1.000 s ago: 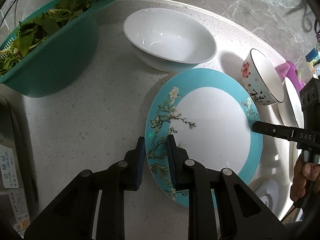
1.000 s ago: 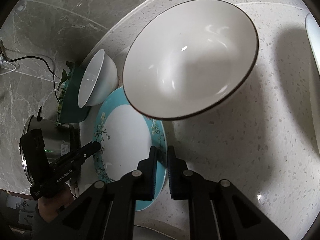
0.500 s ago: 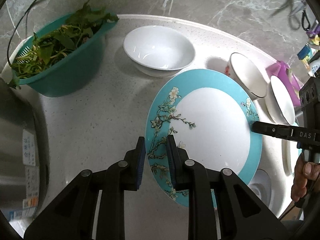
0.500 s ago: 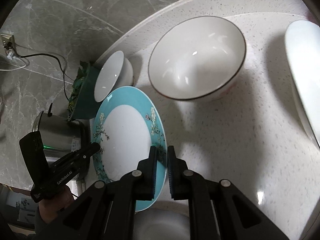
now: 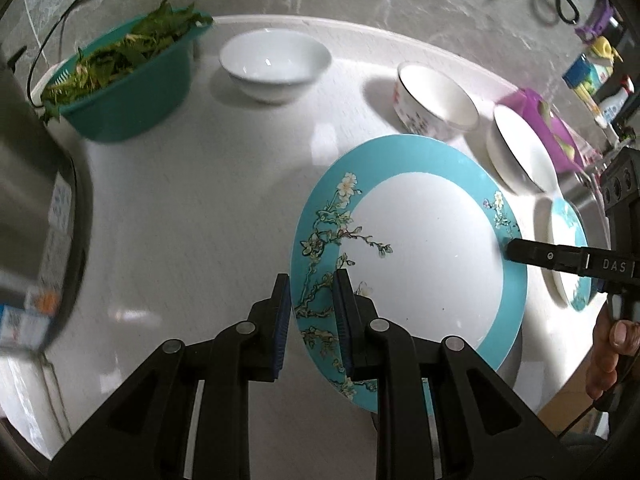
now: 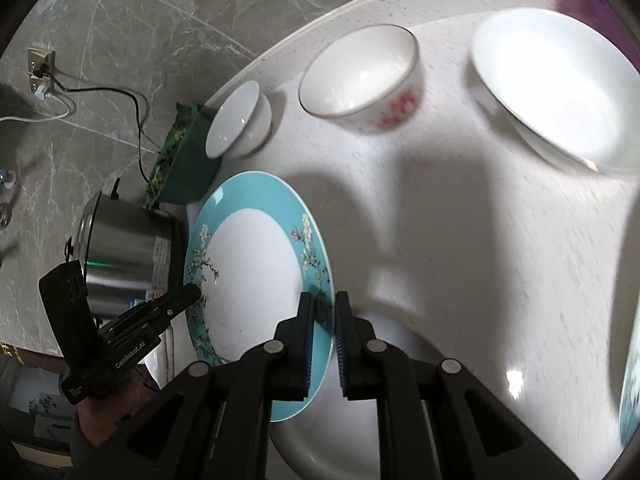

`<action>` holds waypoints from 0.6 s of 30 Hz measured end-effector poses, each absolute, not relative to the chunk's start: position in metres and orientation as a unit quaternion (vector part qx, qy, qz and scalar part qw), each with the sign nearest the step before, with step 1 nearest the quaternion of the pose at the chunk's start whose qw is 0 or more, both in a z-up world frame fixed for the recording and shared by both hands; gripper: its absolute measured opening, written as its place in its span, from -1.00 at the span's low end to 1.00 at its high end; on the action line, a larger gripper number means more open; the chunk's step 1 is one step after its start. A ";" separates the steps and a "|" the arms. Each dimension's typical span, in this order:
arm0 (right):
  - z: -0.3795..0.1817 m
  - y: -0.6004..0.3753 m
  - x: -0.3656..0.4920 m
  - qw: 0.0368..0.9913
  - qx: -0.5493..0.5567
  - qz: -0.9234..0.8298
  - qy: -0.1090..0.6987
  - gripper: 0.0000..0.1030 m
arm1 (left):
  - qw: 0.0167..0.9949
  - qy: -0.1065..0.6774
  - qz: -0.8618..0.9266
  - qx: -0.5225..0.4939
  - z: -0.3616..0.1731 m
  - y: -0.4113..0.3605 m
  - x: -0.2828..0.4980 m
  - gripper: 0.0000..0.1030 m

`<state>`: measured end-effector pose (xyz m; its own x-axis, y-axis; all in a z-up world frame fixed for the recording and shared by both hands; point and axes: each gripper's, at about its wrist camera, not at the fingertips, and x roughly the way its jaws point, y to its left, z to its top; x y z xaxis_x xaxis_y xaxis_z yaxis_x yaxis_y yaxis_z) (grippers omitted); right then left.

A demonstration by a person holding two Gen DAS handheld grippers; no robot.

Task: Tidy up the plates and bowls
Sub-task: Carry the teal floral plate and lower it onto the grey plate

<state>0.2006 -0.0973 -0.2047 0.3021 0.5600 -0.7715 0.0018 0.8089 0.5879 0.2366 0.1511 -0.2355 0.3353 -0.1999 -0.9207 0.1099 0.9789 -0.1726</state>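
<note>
A turquoise plate with a white centre and blossom pattern (image 5: 424,256) is held in the air between both grippers. My left gripper (image 5: 310,312) is shut on its near left rim. My right gripper (image 6: 322,320) is shut on the opposite rim; the plate also shows in the right wrist view (image 6: 248,276). The right gripper's finger shows in the left wrist view (image 5: 560,258). A white plate (image 6: 360,420) lies on the counter below the held plate. A plain white bowl (image 5: 276,62), a flower-printed bowl (image 5: 436,100) and a dark-rimmed white bowl (image 5: 520,152) stand on the counter.
A teal colander of greens (image 5: 124,80) stands at the far left of the counter. A steel pot (image 6: 128,256) stands at the left edge. Another turquoise plate (image 5: 568,256) lies at the right. A purple tray (image 5: 552,128) sits beyond the bowls.
Both grippers have lifted the turquoise plate up and back from the counter. The bowls and the colander now look smaller and farther. The grips have not changed.
</note>
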 end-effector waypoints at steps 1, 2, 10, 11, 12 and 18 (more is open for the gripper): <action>-0.205 -0.099 0.195 0.767 0.247 0.180 0.564 -0.76 | 0.814 0.571 -0.096 -0.039 -0.236 0.148 0.231 -0.64; -0.206 -0.101 0.190 0.767 0.245 0.177 0.566 -0.75 | 0.812 0.574 -0.097 -0.038 -0.237 0.145 0.225 -0.64; -0.209 -0.112 0.158 0.770 0.227 0.171 0.572 -0.74 | 0.802 0.588 -0.099 -0.030 -0.242 0.117 0.180 -0.64; -0.210 -0.113 0.154 0.770 0.223 0.171 0.573 -0.74 | 0.801 0.590 -0.099 -0.030 -0.243 0.117 0.174 -0.64; -0.211 -0.114 0.152 0.770 0.222 0.170 0.573 -0.74 | 0.799 0.592 -0.099 -0.030 -0.244 0.115 0.169 -0.64; -0.219 -0.123 0.137 0.769 0.213 0.168 0.579 -0.73 | 0.792 0.603 -0.094 -0.029 -0.252 0.101 0.144 -0.64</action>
